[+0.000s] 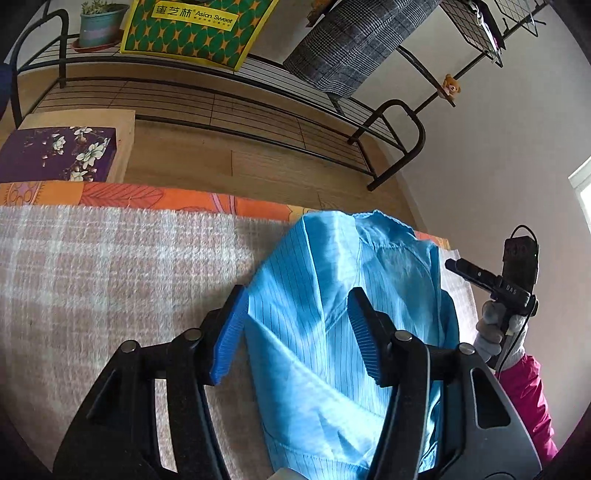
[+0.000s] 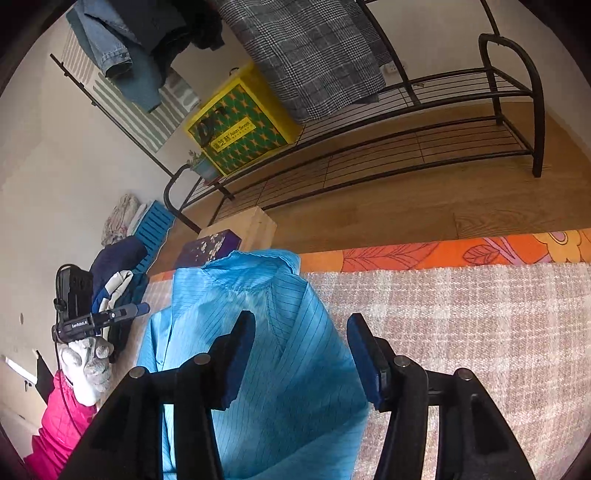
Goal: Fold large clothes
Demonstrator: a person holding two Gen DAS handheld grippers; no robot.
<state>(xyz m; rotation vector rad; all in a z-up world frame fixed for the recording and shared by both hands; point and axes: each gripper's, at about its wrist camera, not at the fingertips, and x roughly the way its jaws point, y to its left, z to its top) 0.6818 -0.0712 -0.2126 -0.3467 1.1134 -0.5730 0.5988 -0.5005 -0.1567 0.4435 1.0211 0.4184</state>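
A light blue pinstriped garment [image 1: 332,332] lies on a pink-and-white checked blanket [image 1: 110,277], its collar toward the far edge. My left gripper [image 1: 295,325] is open above the garment's left part, blue pads apart. The right gripper's body [image 1: 495,284] shows at the right, held by a gloved hand. In the right wrist view the garment [image 2: 277,369] lies under my open right gripper [image 2: 301,347]. The left gripper's body [image 2: 85,321] shows at the left. Neither gripper holds cloth.
An orange floral sheet [image 1: 147,195] edges the bed. Beyond it are wooden floor, a black metal rack [image 1: 258,122], a purple floral box [image 1: 55,151], a yellow-green bag [image 1: 192,26], a potted plant [image 1: 99,22] and a hanging grey plaid coat [image 1: 351,48]. Clothes pile [image 2: 118,273] lies left.
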